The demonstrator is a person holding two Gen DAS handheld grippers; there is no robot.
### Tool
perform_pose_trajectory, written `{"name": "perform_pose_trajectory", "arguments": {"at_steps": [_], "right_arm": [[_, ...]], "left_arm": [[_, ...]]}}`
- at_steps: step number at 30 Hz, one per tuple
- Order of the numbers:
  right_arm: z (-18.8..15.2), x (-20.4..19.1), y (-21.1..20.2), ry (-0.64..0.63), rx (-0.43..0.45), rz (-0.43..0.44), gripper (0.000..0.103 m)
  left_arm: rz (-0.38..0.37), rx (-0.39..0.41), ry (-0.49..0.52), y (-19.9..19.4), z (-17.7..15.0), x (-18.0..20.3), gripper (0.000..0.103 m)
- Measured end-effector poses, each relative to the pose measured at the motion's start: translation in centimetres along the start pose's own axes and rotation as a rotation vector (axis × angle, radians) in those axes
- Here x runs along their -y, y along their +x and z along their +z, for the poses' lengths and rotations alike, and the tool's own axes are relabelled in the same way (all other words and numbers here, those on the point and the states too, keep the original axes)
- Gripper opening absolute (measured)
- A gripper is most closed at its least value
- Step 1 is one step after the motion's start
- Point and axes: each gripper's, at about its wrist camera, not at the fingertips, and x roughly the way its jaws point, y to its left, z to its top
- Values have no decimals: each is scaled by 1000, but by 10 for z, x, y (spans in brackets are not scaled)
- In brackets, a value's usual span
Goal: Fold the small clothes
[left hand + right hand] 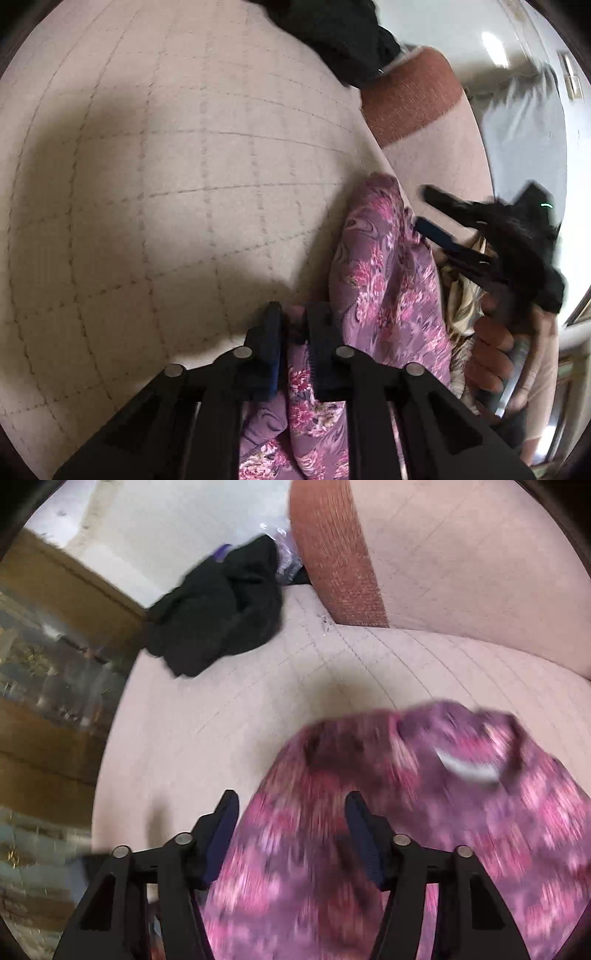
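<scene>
A purple garment with pink flowers hangs over a beige quilted couch seat. My left gripper is shut on an edge of the garment, which drapes down between its fingers. My right gripper is open; the blurred garment lies just beyond and below its fingers, which stand wide apart with nothing held. The right gripper also shows in the left wrist view, open, held in a hand beside the garment.
A crumpled black garment lies at the far end of the seat. A rust-brown cushion leans on the backrest. A beige patterned cloth lies beside the purple garment. Wooden furniture stands off the seat's left.
</scene>
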Motion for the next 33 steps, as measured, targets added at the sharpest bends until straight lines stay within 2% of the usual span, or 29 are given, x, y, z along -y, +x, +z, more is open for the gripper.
{"name": "perform_pose_trajectory", "arguments": {"at_steps": [2,3,4,7,9,11,13,15,16,17,18,19,20,22,23,24,25,27,30,33], "right_arm": [[10,5,29,46,-40,-13,36],[12,6,37,52,-52,-7,8],[13,5,39,53,-49,-6,4],[16,-3,16,40,63,14,3],[18,-3,9,48,95,5,3],[18,0,23,58,81,-22,3],[17,4,44,66,32,-46,5],[11,11,50,101,6,-37,6],[5,12,38,116,30,-4,9],[-3,10,21,114,67,34,14],[-17,8,-2,103,114,61,36],[-30,6,-21,97,149,66,64],[-47,5,-42,95,184,64,72],[-92,4,-87,76,237,61,72],[-115,5,-106,74,256,66,72],[-149,10,-131,86,281,74,72],[-172,14,-146,98,296,80,72],[-232,28,-183,146,343,94,72],[-303,52,-219,218,386,95,72],[-375,82,-256,379,454,106,72]], "left_arm": [[-51,46,-76,-14,2,-12,8],[-59,95,-77,-27,2,-14,8],[-92,139,-83,-41,2,-14,7],[-167,180,-122,-65,6,-18,7],[-129,191,-117,-60,8,-20,7],[-92,162,-159,-44,11,-30,8],[-44,107,-180,-26,15,-37,9],[-48,124,-178,-32,10,-38,12],[7,163,-137,-43,8,-27,15],[62,220,-72,-54,6,-15,24],[106,265,-15,-62,3,-4,34],[178,320,57,-72,-4,12,38],[230,353,111,-78,-10,24,41],[289,387,233,-89,-23,52,41],[302,389,310,-94,-42,73,41],[302,389,345,-98,-53,82,43],[294,385,401,-105,-81,99,45],[274,354,456,-115,-121,113,60],[235,283,553,-132,-195,142,63],[228,234,640,-145,-248,166,69]]}}
